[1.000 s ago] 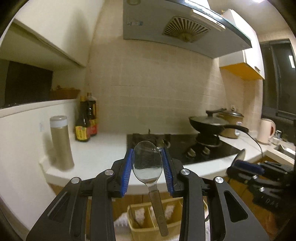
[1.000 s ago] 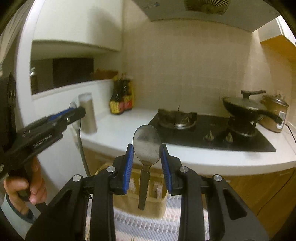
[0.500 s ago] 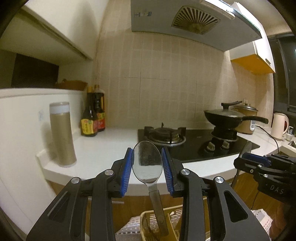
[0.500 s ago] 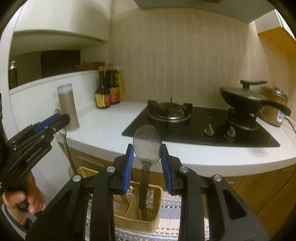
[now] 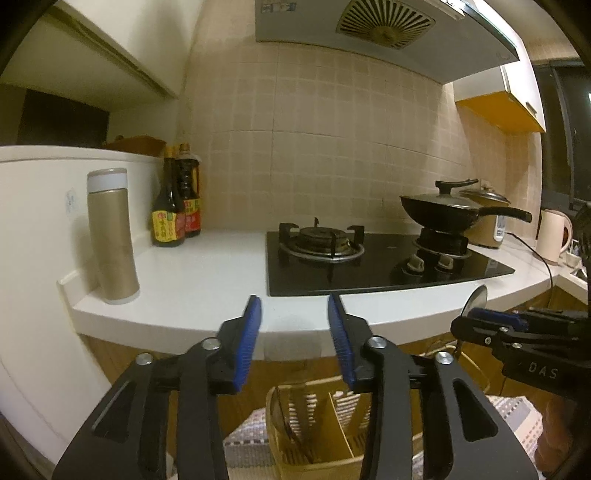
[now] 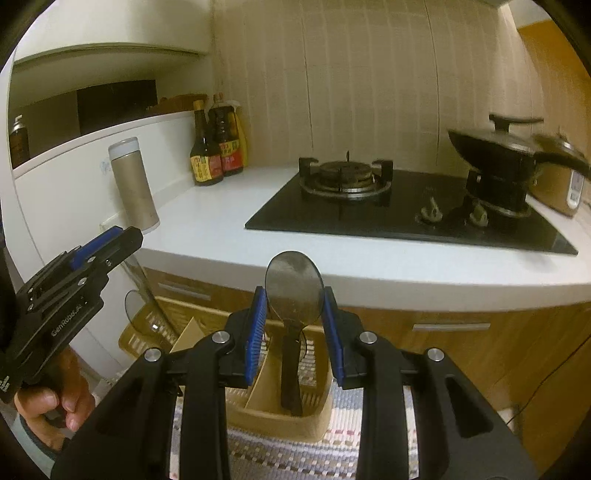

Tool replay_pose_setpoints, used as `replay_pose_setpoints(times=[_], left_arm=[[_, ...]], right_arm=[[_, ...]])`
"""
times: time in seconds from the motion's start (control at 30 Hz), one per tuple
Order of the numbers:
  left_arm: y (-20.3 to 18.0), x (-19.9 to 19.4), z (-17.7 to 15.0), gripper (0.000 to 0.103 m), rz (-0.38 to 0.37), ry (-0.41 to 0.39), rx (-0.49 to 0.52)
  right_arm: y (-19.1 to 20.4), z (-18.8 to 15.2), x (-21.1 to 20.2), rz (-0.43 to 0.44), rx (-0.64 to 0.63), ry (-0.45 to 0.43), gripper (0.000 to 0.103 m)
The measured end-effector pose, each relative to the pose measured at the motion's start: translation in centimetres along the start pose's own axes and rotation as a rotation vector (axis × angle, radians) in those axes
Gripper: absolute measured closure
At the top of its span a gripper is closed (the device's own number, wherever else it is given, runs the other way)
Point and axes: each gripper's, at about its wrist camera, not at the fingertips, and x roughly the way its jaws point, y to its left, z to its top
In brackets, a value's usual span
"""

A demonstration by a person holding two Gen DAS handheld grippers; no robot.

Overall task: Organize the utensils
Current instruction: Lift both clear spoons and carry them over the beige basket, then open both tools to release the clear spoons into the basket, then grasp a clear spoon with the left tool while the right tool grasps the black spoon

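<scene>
While right claw (image 6: 294, 306) grips spoon (image 6: 293, 286), left claw (image 5: 294, 321) spread, empty.

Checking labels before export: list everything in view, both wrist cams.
held spoon: 1, steel, in right gripper, handle down in caddy
loose spoon: 1, steel, blurred, at caddy's left end
caddy: 1, beige, on mat
mat: 1, striped, floor
flask: 1, gold, counter corner
sauce bottles: 2, dark, by wall
hob: 1, black, in counter
wok: 1, black, lidded, right burner
rice cooker: 1, behind wok
kettle: 1, cream, far right
hood: 1, grey, overhead
left gripper: black, blue pads, empty, jaws just opening
right gripper: same, clamping spoon
hand: 1, on left gripper's handle
</scene>
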Motion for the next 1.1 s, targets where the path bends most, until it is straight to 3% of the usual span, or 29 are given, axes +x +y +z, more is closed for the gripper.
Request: replay_pose_setpoints(times=[0.1, 0.23, 0.6, 0.83, 0.93, 1.1], left_arm=[[0.4, -0.7, 0.1, 0.060, -0.038, 0.017, -0.030], [0.4, -2.3, 0.3, 0.058, -0.052, 0.023, -0.038], [-1.7, -8.6, 0.8, 0.056, -0.091, 0.028, 0.004], [-3.2, -11.4, 0.4, 0.054, -0.104, 0.053, 0.018], [-3.5, -11.9, -0.6, 0.054, -0.119, 0.103, 0.015], [-4.2, -10.9, -3.9, 0.054, -0.152, 0.282, 0.011]], right_arm=[[-0.4, -0.3, -0.3, 0.020, 0.027, 0.032, 0.072], [-0.4, -0.6, -1.6, 0.022, 0.035, 0.028, 0.055], [1.6, -1.8, -7.4, 0.023, -0.009, 0.028, 0.055], [2.7, -3.8, -10.2, -0.003, -0.064, 0.094, 0.055], [2.7, -5.4, -10.4, -0.023, -0.087, 0.152, 0.055], [1.1, -9.1, -9.0, -0.012, -0.052, 0.330, 0.055]])
